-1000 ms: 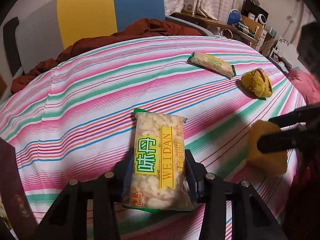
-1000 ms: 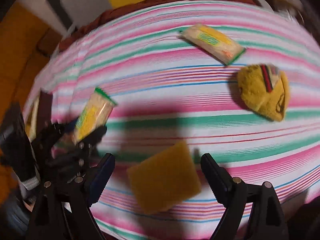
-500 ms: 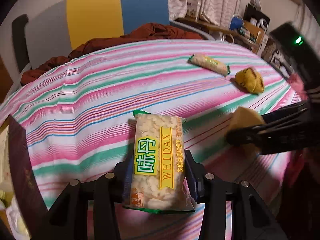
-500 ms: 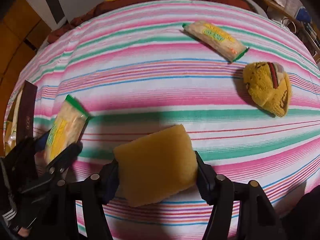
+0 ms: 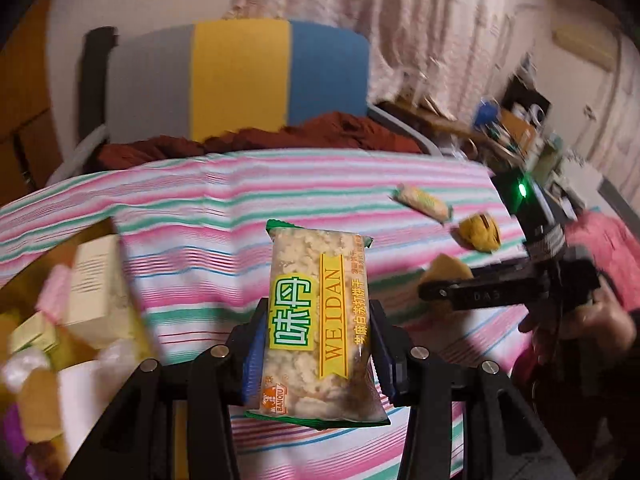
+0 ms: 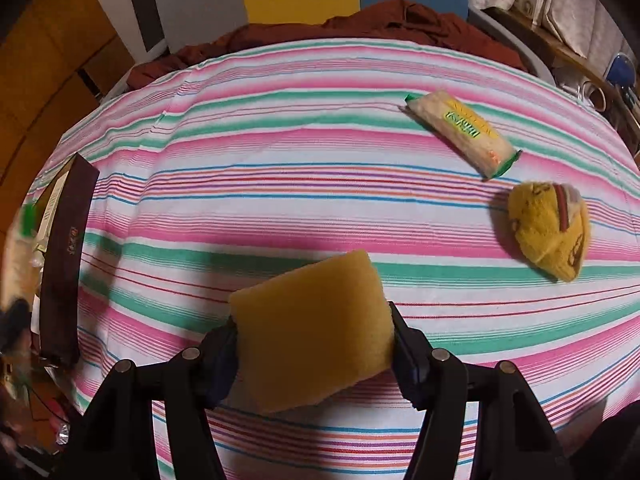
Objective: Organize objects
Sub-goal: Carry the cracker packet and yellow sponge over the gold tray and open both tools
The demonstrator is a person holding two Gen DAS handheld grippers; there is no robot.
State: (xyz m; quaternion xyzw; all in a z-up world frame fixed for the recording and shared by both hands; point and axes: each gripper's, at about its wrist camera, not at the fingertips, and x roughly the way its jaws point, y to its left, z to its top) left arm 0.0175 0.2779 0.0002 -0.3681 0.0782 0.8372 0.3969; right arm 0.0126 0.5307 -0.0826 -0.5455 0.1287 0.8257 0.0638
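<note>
Leftward, a box (image 5: 24, 292) holds cartons (image 5: 96, 288) and packets (image 5: 50, 292).

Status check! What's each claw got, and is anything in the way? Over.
Left gripper shut on snack packet. Right gripper shut on yellow sponge. Second packet and plush toy lie apart on striped cloth. Nothing blocking.

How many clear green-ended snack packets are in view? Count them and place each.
2. One WEIDAN snack packet is clamped in the left gripper; another lies on the striped cloth, far right. The box may hide more.
</note>
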